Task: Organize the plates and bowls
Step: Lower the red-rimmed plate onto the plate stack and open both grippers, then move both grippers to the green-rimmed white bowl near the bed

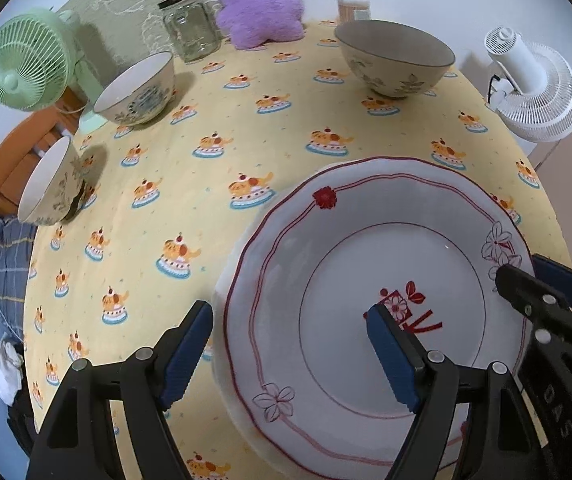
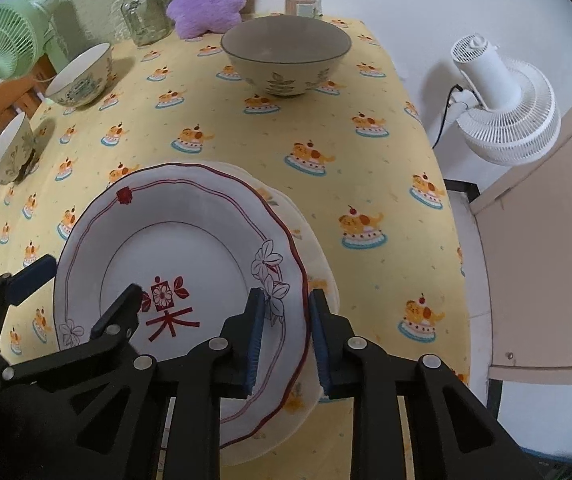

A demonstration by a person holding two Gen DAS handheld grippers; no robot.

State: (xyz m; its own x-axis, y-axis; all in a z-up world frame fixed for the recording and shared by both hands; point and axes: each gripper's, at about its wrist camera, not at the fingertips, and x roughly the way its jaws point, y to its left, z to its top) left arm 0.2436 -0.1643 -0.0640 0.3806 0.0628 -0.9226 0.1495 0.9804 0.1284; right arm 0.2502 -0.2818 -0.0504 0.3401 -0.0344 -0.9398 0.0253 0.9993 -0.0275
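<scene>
A white plate with a red rim line and flower marks (image 1: 385,264) (image 2: 190,248) rests on another pale plate (image 2: 317,268) on the yellow tablecloth. My left gripper (image 1: 289,352) is open, its fingers straddling the plate's left rim. My right gripper (image 2: 284,340) has its jaws close around the plate's right rim, gripping it. A large grey-rimmed bowl (image 1: 395,56) (image 2: 286,54) stands at the far side. Two smaller floral bowls (image 1: 136,88) (image 1: 50,182) stand at the left.
A glass jar (image 1: 190,28), a purple plush cushion (image 1: 258,0) and a small container (image 1: 351,6) stand at the back. A green fan (image 1: 26,60) is at the far left, a white fan (image 2: 501,108) beyond the table's right edge. A door panel (image 2: 545,248) is at the right.
</scene>
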